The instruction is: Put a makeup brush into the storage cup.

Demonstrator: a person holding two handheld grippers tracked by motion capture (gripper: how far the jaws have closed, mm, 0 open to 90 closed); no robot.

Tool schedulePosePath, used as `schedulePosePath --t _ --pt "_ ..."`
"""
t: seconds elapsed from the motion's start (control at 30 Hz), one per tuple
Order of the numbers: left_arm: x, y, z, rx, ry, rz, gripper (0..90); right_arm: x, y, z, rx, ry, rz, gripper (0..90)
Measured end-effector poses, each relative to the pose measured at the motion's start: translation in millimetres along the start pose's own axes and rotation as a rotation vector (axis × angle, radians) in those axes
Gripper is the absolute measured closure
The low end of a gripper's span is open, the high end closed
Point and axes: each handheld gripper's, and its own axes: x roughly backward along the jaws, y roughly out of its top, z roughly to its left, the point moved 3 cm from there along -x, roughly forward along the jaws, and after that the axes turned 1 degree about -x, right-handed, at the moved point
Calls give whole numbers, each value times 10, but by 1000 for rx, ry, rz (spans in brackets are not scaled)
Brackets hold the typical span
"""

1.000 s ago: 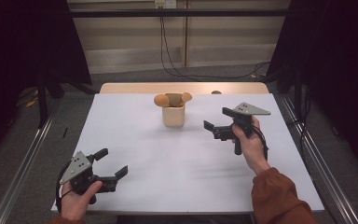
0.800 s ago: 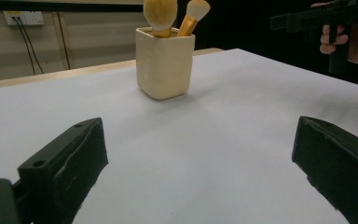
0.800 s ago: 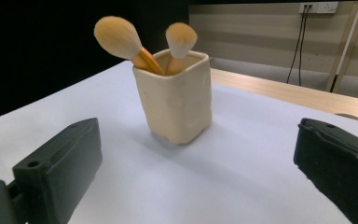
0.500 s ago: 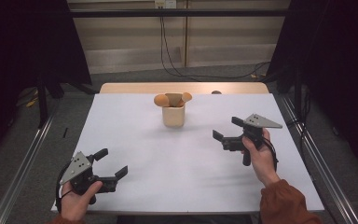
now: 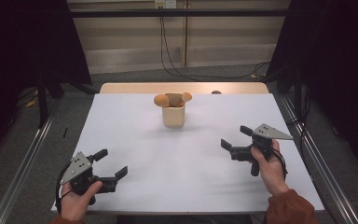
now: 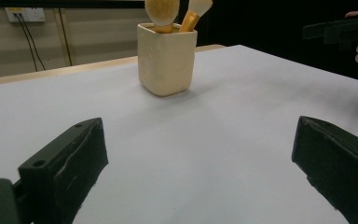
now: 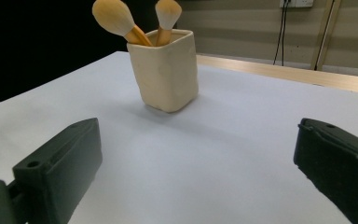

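Observation:
A cream square cup (image 5: 173, 115) stands upright at the far middle of the white table (image 5: 135, 140), with two orange-handled brushes (image 5: 162, 100) in it, heads up. The same cup (image 6: 167, 59) (image 7: 165, 70) with its brushes (image 6: 161, 11) (image 7: 113, 18) appears ahead in both gripper views. My left gripper (image 5: 111, 164) rests open near the front left edge, nothing between its jaws. At the right, my right gripper (image 5: 236, 137) is held open and empty, jaws pointing left towards the cup, well short of it. The right gripper (image 6: 340, 30) also shows at the far right of the left gripper view.
The white sheet covers a wooden tabletop whose bare strip (image 5: 186, 87) shows at the back. A small dark object (image 5: 216, 92) lies at that back edge. Metal rails (image 5: 18, 172) run along both sides of the table, and cables (image 5: 168, 56) hang on the wall behind.
The right hand has drawn its gripper back from beside the cup, towards the front right of the table. The left gripper has not moved.

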Motion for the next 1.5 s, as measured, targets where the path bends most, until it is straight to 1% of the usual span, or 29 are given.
schedulePosePath --t 0.17,0.27,0.4,0.47,0.57,0.7,0.8,0.83,0.9,0.97,1.03,1.2,1.33,1.4,1.5 --pt "10 -1 0 8 2 -4 31 146 -56 -14 -2 -15 -17 7" --pt "12 3 -4 0 0 -2 31 239 -113 -42 -10 -29 -23 7" --pt "19 4 -7 3 3 -4 31 344 -168 -64 -16 -44 -29 8" --pt "22 6 -10 -2 0 -4 31 410 -192 -71 -18 -54 -35 7" --pt "24 7 -20 3 -1 -8 31 484 -224 -81 -12 -67 -39 7" --pt "29 5 -16 14 0 -11 31 578 -273 -107 -19 -85 -42 7" --pt "41 15 -18 16 0 -25 30 630 -308 -116 -26 -91 -47 7" --pt "42 14 -18 14 2 -24 30 657 -320 -114 -31 -91 -45 7" --pt "43 5 -21 14 2 -16 30 700 -335 -120 -27 -91 -47 7" --pt "47 4 -22 13 5 -14 30 728 -355 -122 -15 -100 -40 7" --pt "52 3 -28 15 9 -15 30 761 -376 -125 -19 -101 -43 7" --pt "56 -6 -25 9 12 -7 30 849 -406 -147 -10 -112 -47 5" --pt "67 0 -11 2 26 -7 30 852 -423 -165 -10 -115 -47 5" --pt "60 1 -2 8 24 -7 29 836 -431 -158 -7 -112 -45 5" --pt "47 1 -3 6 19 -5 29 818 -447 -162 -8 -110 -39 6"
